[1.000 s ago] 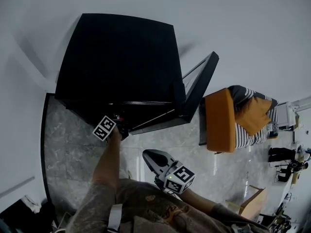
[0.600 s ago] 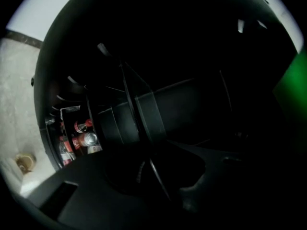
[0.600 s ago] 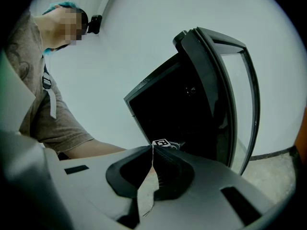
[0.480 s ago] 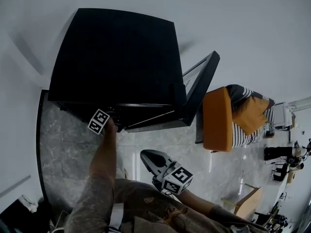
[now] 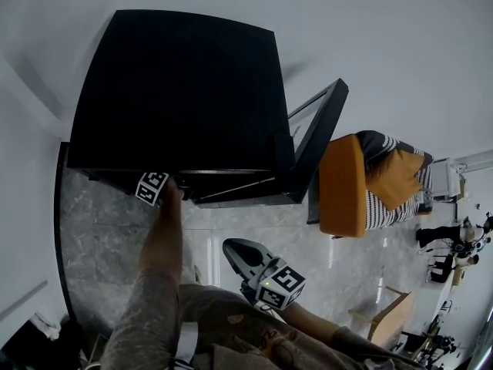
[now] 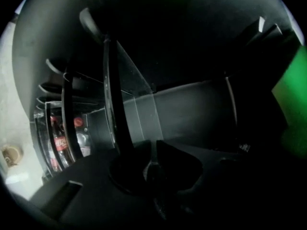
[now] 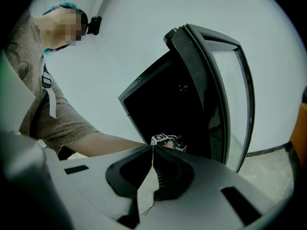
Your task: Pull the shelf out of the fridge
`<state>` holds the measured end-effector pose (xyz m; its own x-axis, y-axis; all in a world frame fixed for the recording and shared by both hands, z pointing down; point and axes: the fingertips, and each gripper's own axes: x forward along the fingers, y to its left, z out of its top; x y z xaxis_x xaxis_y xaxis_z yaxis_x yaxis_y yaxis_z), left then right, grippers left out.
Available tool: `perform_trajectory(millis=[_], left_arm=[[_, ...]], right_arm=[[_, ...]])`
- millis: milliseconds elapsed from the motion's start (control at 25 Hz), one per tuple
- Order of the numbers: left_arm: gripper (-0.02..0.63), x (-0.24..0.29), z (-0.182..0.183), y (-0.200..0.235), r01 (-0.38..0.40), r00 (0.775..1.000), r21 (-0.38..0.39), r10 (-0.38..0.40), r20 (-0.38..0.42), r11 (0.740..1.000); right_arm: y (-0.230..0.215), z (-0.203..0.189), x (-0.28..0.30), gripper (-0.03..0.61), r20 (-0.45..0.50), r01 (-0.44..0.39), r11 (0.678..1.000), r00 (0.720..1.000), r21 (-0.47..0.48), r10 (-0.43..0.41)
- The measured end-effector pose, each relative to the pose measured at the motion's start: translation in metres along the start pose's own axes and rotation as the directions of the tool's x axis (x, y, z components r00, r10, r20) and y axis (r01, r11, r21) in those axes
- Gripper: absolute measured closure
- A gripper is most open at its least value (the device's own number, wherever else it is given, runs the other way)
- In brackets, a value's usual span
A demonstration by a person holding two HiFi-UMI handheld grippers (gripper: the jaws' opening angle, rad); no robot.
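As its jaws close, left tool grips shelf.

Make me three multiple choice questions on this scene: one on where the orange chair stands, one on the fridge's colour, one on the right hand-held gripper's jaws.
1. The orange chair stands:
A) beside the open door
B) to the person's left
C) on a table

2. The fridge is:
A) white
B) black
C) red

3. The jaws of the right hand-held gripper are:
A) wide apart
B) clamped on a bottle
C) together and empty

Answers:
1 A: the head view shows the chair right next to the swung-out door.
2 B: its top and sides are black.
3 C: the right gripper view shows the tips meeting with nothing between them.
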<state>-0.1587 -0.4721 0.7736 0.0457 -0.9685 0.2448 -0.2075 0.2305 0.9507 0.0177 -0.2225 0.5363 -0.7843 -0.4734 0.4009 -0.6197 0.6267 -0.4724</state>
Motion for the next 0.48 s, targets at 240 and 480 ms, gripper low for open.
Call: perform_trajectory(millis=[240,480], left_arm=[[0.581,0.002,0.001,0.001,0.034,0.999,-0.103,-0.032,0.025,0.994],[0.586,-0.002,0.0,0.014,0.029,0.999,-0.153,-0.026,0.022,0.988]], right_arm=[[-0.003,-0.002,0.0,0.556,0.002,0.01,1.0,1.0,-0.002,-0.01],[0.001,-0.004,0.001,0.557,0.001,0.003,1.0,1.0,-0.004,-0.003]])
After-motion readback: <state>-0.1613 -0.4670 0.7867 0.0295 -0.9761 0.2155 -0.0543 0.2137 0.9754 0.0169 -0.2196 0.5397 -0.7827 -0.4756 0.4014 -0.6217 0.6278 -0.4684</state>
